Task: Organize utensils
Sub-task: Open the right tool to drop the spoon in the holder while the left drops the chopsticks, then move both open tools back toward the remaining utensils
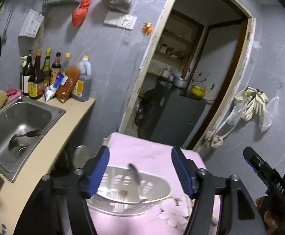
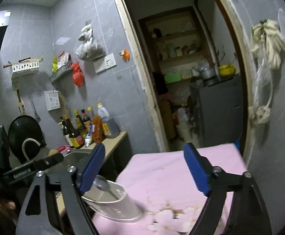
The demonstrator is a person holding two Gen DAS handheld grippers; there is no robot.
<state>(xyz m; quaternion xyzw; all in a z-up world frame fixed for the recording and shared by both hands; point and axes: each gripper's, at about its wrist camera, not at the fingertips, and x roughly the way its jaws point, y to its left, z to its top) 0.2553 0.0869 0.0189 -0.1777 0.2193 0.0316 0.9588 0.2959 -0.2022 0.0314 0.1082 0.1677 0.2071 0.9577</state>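
Both claws spread, empty: left claw [image 1: 140,173], right claw [image 2: 144,173]. Spoon [image 1: 135,178] already in white basket [image 1: 160,201] on pink surface [image 1: 142,146]. One utensil [image 1: 26,134] left in sink [image 1: 50,115], likely next.

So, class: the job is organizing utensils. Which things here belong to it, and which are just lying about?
Part of the job:
white slotted plastic basket
metal spoon standing in it
dark utensil in the steel sink

Just lying about:
sauce bottles by the wall
red plastic bag hanging up
pale knotted rope on a hook
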